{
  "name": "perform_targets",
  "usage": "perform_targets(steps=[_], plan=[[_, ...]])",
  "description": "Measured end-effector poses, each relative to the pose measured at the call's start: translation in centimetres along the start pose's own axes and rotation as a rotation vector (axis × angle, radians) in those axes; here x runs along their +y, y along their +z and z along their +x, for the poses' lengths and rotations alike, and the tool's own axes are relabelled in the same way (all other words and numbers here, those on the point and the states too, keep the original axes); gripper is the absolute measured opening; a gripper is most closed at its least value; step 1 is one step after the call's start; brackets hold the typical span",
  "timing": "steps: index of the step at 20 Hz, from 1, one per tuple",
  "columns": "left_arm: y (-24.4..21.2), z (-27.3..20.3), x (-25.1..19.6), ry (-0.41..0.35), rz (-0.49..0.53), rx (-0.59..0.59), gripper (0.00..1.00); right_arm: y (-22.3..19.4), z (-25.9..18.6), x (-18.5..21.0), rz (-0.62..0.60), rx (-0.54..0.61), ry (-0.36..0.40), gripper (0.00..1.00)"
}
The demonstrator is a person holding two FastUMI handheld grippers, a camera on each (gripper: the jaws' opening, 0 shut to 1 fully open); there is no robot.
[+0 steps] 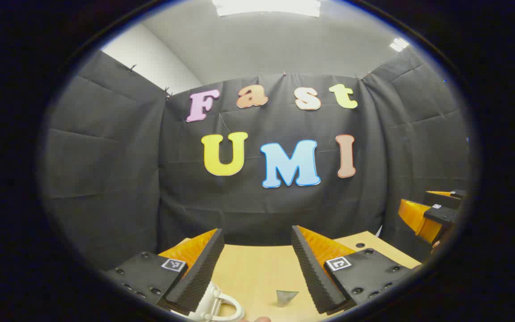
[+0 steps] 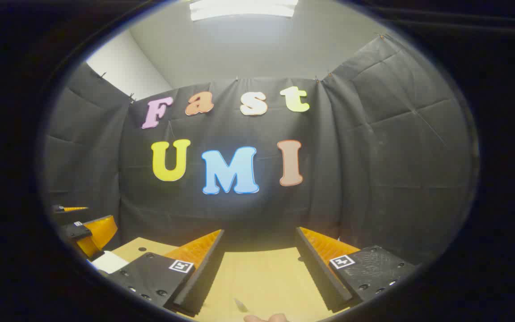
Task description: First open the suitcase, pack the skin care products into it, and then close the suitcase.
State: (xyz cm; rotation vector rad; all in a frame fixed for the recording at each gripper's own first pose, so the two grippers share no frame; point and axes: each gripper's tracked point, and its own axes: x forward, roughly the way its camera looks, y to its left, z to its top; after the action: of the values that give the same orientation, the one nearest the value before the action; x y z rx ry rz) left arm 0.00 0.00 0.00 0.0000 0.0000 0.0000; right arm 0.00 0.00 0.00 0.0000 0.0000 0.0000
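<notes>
My left gripper [image 1: 256, 232] is open, held level above a light wooden table [image 1: 257, 273], with nothing between its orange fingers. Under its left finger, at the bottom edge, lies a white object with a loop-shaped handle [image 1: 215, 306]; what it is I cannot tell. My right gripper [image 2: 259, 232] is also open and empty over the same table [image 2: 262, 277]. Each gripper shows at the edge of the other's view: the right gripper [image 1: 414, 200] at far right, the left gripper [image 2: 92, 216] at far left. A white object [image 2: 110, 261] lies below the left gripper.
A small grey pointed scrap [image 1: 286, 296] lies on the table between the left fingers, and a small grey bit [image 2: 241, 305] between the right ones. A fingertip [image 2: 266, 318] peeks in at the bottom. Black cloth walls close the table's far side.
</notes>
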Motion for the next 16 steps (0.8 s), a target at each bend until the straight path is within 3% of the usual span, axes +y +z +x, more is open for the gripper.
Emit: perform_targets(steps=[5, 7, 9, 12, 16], plan=[[-0.3, -0.3, -0.7, -0.011, 0.022, -0.006, 0.97, -0.4, -0.6, 2.4, 0.010, 0.004, 0.062, 0.94], [0.2, -0.6, -0.9, -0.016, 0.028, -0.020, 0.99, -0.3, -0.8, 2.7, 0.009, 0.001, 0.067, 0.94], [0.4, -0.6, -1.1, -0.017, 0.038, -0.030, 0.94, -0.2, -1.1, 2.8, 0.017, -0.003, 0.069, 0.94], [0.2, -0.5, -1.6, -0.030, 0.033, -0.026, 0.99, 0.0, -1.3, 2.4, 0.004, -0.014, 0.063, 0.94], [-1.9, -0.2, -1.6, -0.037, 0.059, 0.010, 0.97, -0.3, -1.3, 1.9, -0.012, -0.017, 0.047, 0.94]])
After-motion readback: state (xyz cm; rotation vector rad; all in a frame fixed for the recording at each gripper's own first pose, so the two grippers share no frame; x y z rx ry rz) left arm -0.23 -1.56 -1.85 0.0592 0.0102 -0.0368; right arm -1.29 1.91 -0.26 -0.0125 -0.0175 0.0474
